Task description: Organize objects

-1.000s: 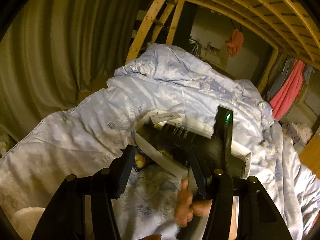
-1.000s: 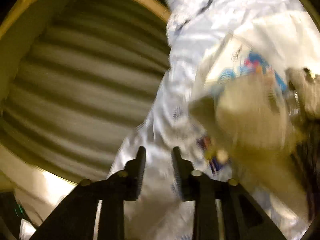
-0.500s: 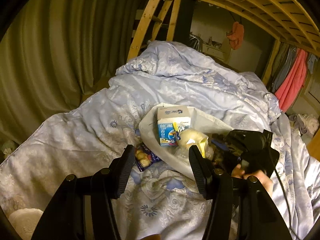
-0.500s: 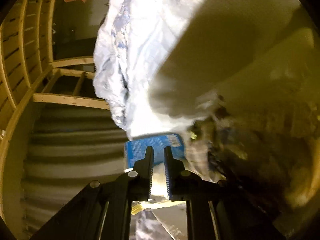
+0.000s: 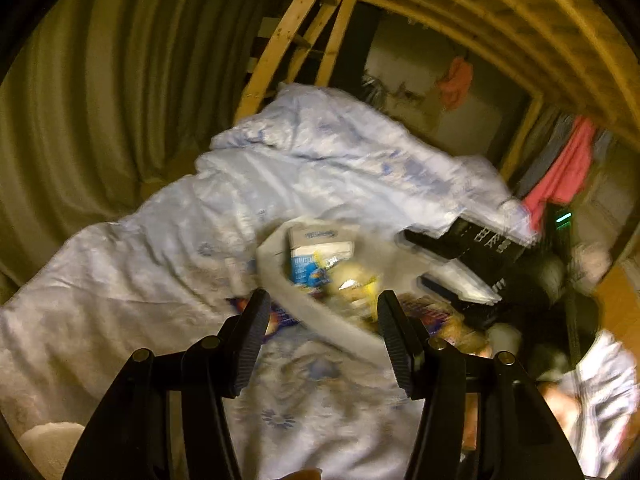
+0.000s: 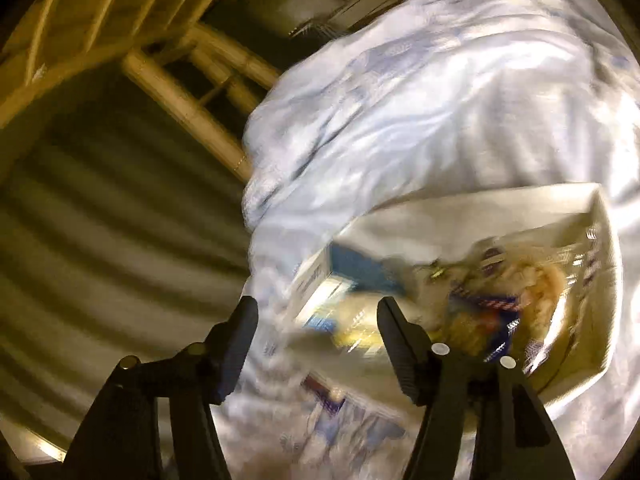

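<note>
Since half a second ago my right hand-held gripper has just sprung apart, empty, above the white basket on the bed; blue carton sits inside at eleven o'clock. Left hand-held gripper hangs apart, empty.

Soft cloth duvet, bare wooden bed frame, glossy wrappers.

Both cameras look forward and down at the white box on the bed. The left view is farther back. The right view is closer, from the box's right.
</note>
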Demonstrator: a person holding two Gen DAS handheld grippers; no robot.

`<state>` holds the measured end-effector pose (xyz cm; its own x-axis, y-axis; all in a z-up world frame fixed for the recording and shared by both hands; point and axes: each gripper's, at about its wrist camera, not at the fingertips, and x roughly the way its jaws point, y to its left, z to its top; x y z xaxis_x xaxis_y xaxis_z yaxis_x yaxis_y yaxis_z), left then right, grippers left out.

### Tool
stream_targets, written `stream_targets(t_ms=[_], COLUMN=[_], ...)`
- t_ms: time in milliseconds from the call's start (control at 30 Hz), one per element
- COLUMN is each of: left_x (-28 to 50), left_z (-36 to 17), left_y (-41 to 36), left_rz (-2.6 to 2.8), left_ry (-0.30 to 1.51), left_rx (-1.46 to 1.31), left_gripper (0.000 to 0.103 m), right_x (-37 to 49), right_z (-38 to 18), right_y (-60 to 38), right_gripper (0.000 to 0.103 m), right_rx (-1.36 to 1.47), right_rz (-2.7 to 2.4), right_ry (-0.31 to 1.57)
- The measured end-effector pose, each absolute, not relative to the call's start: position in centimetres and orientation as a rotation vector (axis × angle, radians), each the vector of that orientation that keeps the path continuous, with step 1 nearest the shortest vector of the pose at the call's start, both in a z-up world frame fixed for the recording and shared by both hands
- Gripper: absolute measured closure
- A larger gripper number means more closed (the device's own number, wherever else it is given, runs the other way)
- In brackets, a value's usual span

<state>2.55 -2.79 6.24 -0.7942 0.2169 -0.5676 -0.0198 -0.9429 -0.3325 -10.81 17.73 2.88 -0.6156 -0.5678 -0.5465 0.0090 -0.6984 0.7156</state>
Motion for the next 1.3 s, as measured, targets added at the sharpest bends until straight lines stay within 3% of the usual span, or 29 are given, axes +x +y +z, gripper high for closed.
stream_targets(t_ms=[133, 333, 567, 667, 733, 767, 800, 1033, 1300], left_x=[3.9, 4.5, 3.5, 3.0, 2.9, 2.9, 2.9, 3.4, 3.5], left_z=[7.9, 8.4, 7.5, 6.9, 6.8, 6.7, 6.7, 7.0, 7.0], left_y=[-4.9, -5.5, -5.0, -4.3, -4.1, -3.9, -3.7, -3.2, -2.2], left_rz=[2.815, 2.885, 2.914, 2.927, 2.927, 2.934, 2.945, 2.972, 3.025], left_ry=[-0.594, -0.592, -0.559, -0.513, -0.498, -0.480, -0.463, -0.415, -0.301], left_rx=[-0.857, -0.822, -0.875, -0.912, -0.922, -0.928, -0.929, -0.911, -0.912], left_gripper=[0.049, 0.049, 0.049, 0.049, 0.049, 0.049, 0.049, 0.049, 0.049], right_x=[-11.2, -11.7, -13.5, -14.3, -14.5, -14.6, -14.6, -12.3, -9.4], right_z=[1.2, -3.4, -11.2, -12.7, -12.6, -12.6, -12.6, -11.7, -4.8], right_y=[13.6, 9.0, 7.1, 6.1, 5.7, 5.7, 5.9, 6.6, 11.6], right_gripper=[0.041, 0.041, 0.041, 0.032, 0.054, 0.091, 0.098, 0.100, 0.100], right_rx=[1.405, 1.577, 1.516, 1.486, 1.473, 1.474, 1.466, 1.403, 1.203], right_rz=[-2.064, -2.020, -2.072, -2.097, -2.115, -2.107, -2.084, -2.009, -1.985], right_ry=[-0.868, -0.744, -0.868, -0.809, -0.756, -0.741, -0.728, -0.658, -0.735])
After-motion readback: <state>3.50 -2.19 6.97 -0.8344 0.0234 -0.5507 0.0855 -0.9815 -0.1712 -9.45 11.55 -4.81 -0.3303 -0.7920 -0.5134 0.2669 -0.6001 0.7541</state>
